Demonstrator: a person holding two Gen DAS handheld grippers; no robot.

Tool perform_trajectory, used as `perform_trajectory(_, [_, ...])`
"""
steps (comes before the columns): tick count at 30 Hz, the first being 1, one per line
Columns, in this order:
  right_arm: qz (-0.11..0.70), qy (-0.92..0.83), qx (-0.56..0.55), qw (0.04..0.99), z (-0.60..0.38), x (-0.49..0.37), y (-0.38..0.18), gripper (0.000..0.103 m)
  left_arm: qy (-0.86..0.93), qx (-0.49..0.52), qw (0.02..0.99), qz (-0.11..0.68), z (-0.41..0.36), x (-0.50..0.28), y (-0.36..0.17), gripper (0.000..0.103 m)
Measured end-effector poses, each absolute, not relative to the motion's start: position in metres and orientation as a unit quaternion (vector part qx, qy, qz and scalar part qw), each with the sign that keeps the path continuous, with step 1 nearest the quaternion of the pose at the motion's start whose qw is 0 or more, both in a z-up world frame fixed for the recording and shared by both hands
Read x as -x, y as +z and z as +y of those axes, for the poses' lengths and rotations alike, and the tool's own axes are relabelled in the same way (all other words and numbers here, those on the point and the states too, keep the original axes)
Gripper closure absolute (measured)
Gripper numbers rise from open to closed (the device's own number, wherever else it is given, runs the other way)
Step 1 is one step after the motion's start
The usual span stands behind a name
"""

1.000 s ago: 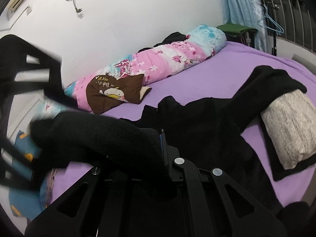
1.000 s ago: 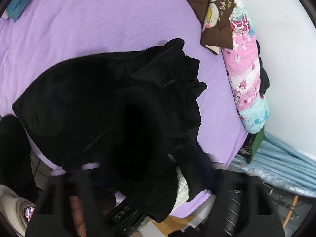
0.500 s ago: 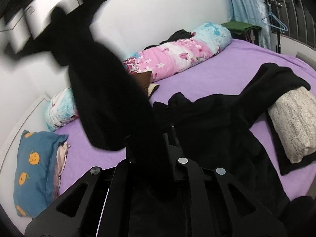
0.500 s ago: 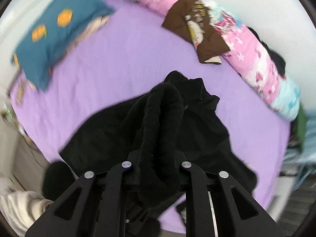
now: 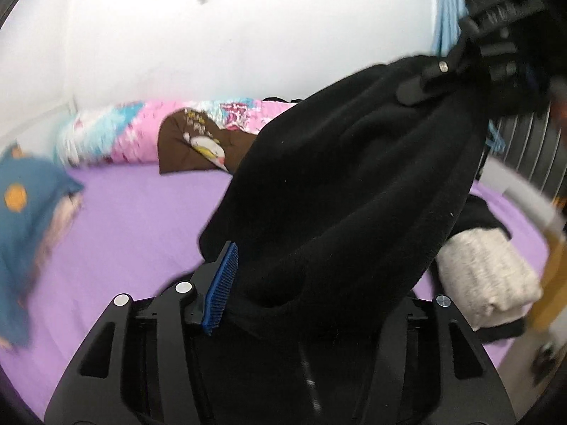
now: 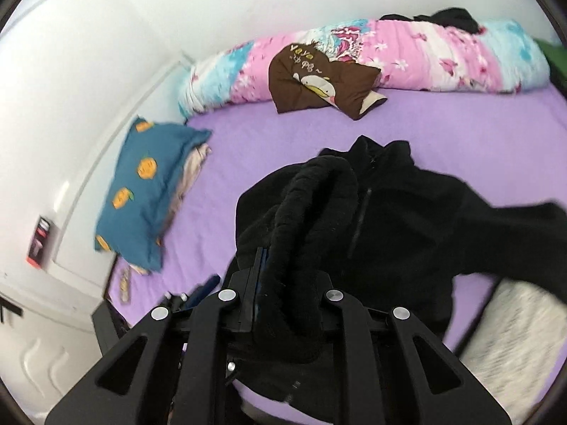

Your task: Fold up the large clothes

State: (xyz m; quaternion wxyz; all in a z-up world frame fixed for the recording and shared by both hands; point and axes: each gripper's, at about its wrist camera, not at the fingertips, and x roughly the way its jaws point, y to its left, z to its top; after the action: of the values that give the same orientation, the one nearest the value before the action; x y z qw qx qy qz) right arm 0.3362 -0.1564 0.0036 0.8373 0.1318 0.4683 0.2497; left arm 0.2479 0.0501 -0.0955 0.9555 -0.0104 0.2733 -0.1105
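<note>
Black fleece garment (image 6: 389, 219): partly lifted above the purple bed (image 6: 269, 134), remainder lying ahead of the right hand-held gripper (image 6: 283, 276), whose jaws are clamped on a rolled fold. Left hand-held gripper (image 5: 269, 283): fabric (image 5: 347, 184) draped between its jaws; closure not discernible. Floral quilt roll (image 6: 425, 53) beyond.

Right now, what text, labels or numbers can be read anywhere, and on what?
"Yaya": yellow lettering on the brown cushion, right wrist view.
Characters beneath it: too small to read.
Red-and-black item on the wall: blurred, unreadable.
Same cushion, left wrist view: motion-blurred, unreadable.
</note>
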Motion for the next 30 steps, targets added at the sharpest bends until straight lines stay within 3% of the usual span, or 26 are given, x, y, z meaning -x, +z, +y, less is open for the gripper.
perform_trajectory(9, [0.412, 0.257, -0.180, 0.855, -0.179, -0.337, 0.019, 0.088, -0.136, -0.048, 0.946, 0.290, 0.035, -0.220, -0.154, 0.048])
perform_trajectory(16, [0.392, 0.240, -0.186, 0.869, -0.204, -0.329, 0.016, 0.088, -0.118, 0.120, 0.919, 0.356, 0.085, -0.278, -0.204, 0.043])
perform_trajectory(22, [0.374, 0.201, -0.234, 0.875, -0.237, -0.314, -0.018, 0.088, -0.083, 0.223, 0.908, 0.344, 0.143, -0.341, -0.197, 0.043])
perform_trajectory(30, [0.396, 0.057, -0.291, 0.869, -0.277, -0.255, -0.120, 0.084, -0.075, 0.099, 0.900, 0.419, 0.118, -0.419, -0.219, 0.039])
